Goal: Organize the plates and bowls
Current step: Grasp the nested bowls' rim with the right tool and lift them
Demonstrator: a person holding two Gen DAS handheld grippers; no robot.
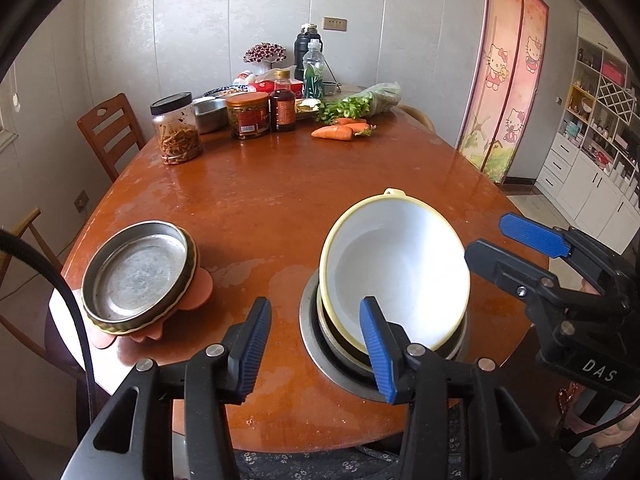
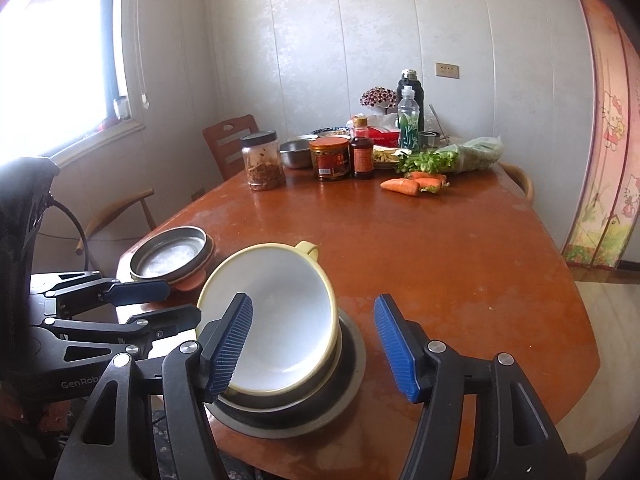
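Note:
A white bowl with a pale yellow rim (image 1: 400, 276) (image 2: 280, 320) leans tilted inside a stack of a dark bowl and a shallow metal dish (image 1: 310, 334) (image 2: 356, 360) at the table's near edge. My left gripper (image 1: 316, 352) (image 2: 182, 300) is open; its right finger sits in front of the bowl's near rim, and only bare table shows between the pads. My right gripper (image 2: 314, 348) (image 1: 486, 236) is open, with its left finger over the bowl's near-left rim and its right finger clear of the bowl. To the left, a metal plate (image 1: 136, 276) (image 2: 170, 254) lies nested on a pink plate.
The brown oval table (image 1: 280, 200) holds jars, bottles, a steel bowl, greens and carrots (image 1: 334, 132) at its far end. Wooden chairs (image 1: 110, 132) stand on the left. A patterned curtain and white shelving are on the right.

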